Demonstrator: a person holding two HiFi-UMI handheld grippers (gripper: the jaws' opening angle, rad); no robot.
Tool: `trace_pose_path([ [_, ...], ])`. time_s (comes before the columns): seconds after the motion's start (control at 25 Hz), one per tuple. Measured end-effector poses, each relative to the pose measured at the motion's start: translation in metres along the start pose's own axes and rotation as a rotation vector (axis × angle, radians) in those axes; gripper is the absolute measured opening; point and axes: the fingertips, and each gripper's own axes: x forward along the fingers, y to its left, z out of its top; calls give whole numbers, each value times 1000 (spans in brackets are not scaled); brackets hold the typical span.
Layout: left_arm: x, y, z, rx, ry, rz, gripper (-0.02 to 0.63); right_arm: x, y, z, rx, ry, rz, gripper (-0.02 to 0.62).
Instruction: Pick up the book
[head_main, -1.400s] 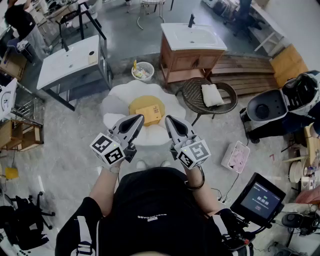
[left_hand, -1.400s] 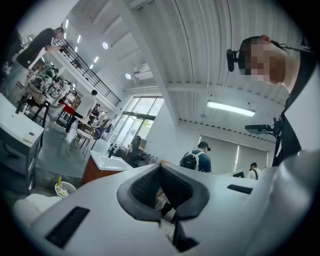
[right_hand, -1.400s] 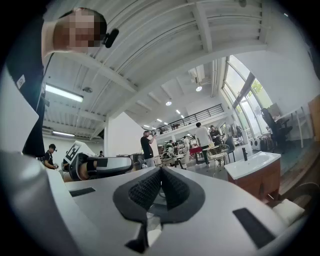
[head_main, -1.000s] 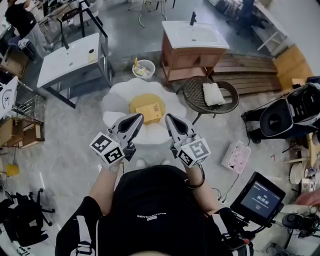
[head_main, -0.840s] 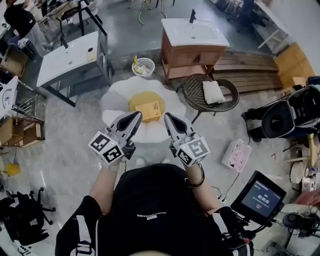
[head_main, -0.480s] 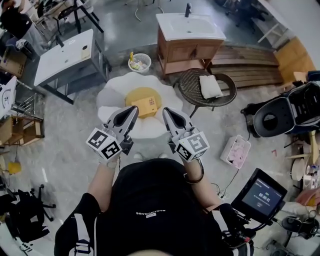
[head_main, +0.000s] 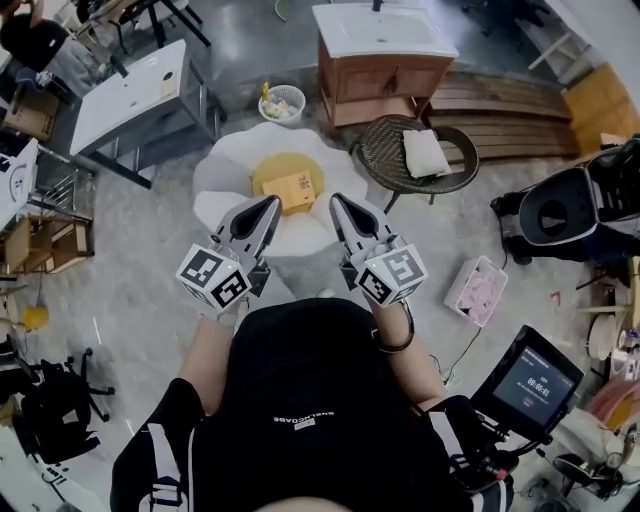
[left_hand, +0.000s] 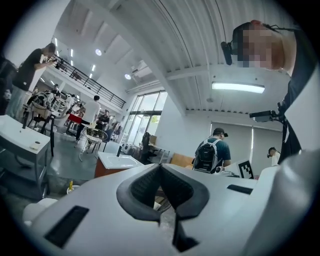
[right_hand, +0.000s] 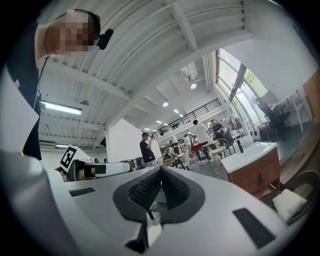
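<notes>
— Jaws, both pairs: condition?
— Item one, my left gripper (head_main: 268, 207): jaws pressed together, nothing between them. Item two, my right gripper (head_main: 338, 204): likewise closed and empty. Both are held up before me, tips pointing to twelve o'clock.
— Book, location?
— Item three, book (head_main: 292, 189): tan, lying flat on the yellow centre of the egg-shaped rug (head_main: 222, 190) on the floor. It is at twelve o'clock from me, beyond both tips and well apart from them. Item four, wicker chair (head_main: 385, 160): at one o'clock, not concerned.
— Progress?
— None entered, by my reckoning: book untouched. Outstanding: close in, go down to the rug, open a pair of jaws, grip, lift.
</notes>
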Motion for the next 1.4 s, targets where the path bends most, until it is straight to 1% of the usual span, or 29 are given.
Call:
trace_pose_path([
  [0.12,-3,-5,-3,1,-2,15,14,-7,3,-1,7,-1,12,25],
  [0.36,-10,4,3,-5,2,31,14,0,7,4,14,7,12,25],
  [0.6,-1,32,7,-16,13,34,14,26,-8,1,43,13,-10,25],
  [0.72,-5,46,14,-37,27,14,14,42,-5,1,50,29,-23,25],
  [1.0,0,115,33,-47,33,-3,14,110,-9,-10,61,53,-41,25],
  [1.2,-3,168,47,-77,30,-7,14,159,-5,-19,55,82,-58,26],
  [1.4,-4,215,55,-101,40,-30,14,203,-5,-25,52,105,-89,26],
])
